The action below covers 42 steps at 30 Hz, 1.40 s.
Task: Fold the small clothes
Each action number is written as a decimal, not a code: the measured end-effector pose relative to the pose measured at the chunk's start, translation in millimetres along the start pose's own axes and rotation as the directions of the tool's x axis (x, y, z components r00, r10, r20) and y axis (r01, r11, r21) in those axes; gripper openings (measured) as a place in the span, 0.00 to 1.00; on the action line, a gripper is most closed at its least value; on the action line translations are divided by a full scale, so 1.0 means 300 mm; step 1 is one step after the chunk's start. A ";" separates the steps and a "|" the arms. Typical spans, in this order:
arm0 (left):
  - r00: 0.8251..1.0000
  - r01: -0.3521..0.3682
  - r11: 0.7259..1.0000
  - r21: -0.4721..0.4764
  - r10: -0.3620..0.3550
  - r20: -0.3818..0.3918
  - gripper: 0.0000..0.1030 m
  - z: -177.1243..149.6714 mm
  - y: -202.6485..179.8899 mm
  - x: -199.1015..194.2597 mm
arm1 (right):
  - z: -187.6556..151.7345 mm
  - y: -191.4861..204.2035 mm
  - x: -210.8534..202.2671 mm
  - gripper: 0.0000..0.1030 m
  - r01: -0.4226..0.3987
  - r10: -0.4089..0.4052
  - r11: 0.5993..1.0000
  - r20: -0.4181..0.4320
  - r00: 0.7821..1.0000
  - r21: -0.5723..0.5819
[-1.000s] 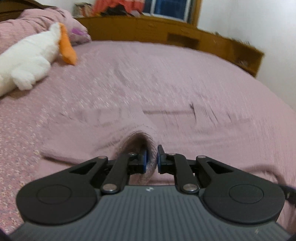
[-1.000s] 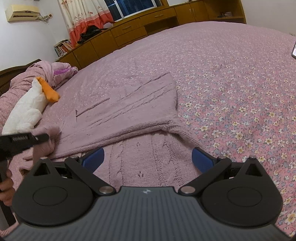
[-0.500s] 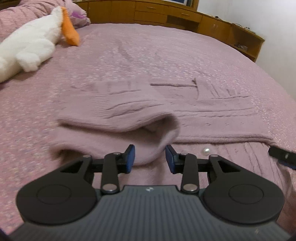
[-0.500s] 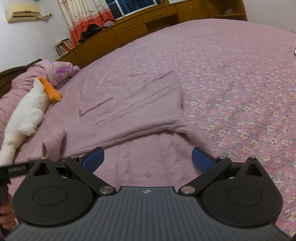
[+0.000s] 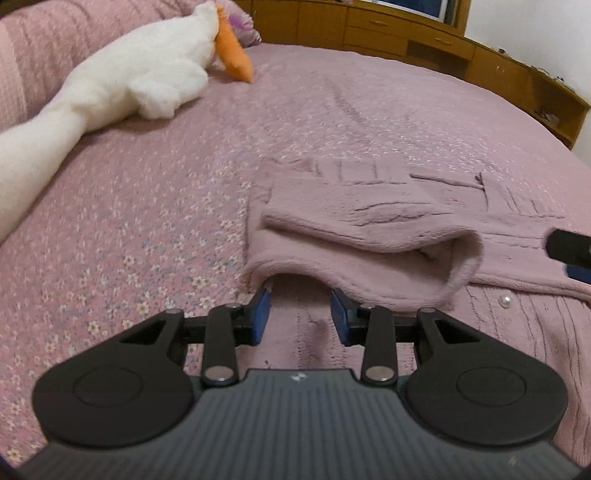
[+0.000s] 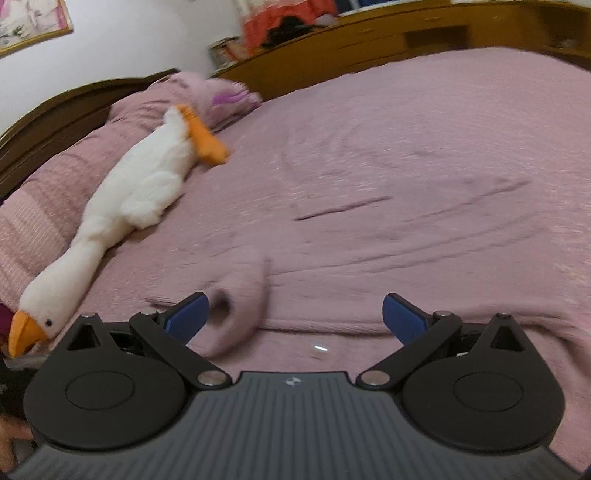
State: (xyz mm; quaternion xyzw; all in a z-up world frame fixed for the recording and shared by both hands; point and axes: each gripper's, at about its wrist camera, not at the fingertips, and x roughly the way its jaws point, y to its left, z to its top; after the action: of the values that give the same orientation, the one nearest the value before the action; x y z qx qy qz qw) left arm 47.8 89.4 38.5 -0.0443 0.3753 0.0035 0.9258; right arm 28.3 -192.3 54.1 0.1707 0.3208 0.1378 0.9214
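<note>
at the far left of the left wrist view, a long white plush goose (image 5: 122, 85) lies stretched across the bed (image 5: 129, 206), its orange feet (image 5: 232, 55) toward the wooden cabinets (image 5: 369, 26) behind. the bedspread is pink with small flowers. right of centre lies the pink knitted sweater (image 5: 498, 332), spread flat on the bed, with one sleeve (image 5: 351, 232) folded back over its body so the open cuff (image 5: 454, 266) faces right. a small pearl button (image 5: 505, 301) shows on the knit below the fold. the left gripper (image 5: 300, 317) hangs just beside the near edge of the folded sleeve, its blue fingers (image 5: 260, 314) parted and released, nothing pinched between them. at the far right edge a black and blue tip of the other tool (image 5: 569, 251) pokes in over the sweater.

in the right wrist view the goose (image 6: 122, 221) again lies at the left, beak (image 6: 22, 332) nearest the camera, against a pink pillow (image 6: 44, 206). the looped cuff (image 6: 236, 314) sits just beside the left finger (image 6: 184, 315). the right gripper (image 6: 295, 317) is spread wide and empty above the sweater (image 6: 406, 258).
</note>
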 end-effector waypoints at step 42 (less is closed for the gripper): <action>1.000 0.009 0.999 -0.039 -0.009 0.012 0.37 -0.022 0.049 0.090 | -0.052 0.339 0.179 0.59 0.002 -0.028 0.898 -0.052 0.998 -0.441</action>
State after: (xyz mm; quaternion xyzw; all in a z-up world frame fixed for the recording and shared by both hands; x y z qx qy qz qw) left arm 61.8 102.8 13.8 -0.0641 0.3697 0.0071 0.9269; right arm 44.3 -77.3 54.4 -0.0485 0.3089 0.2047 0.9275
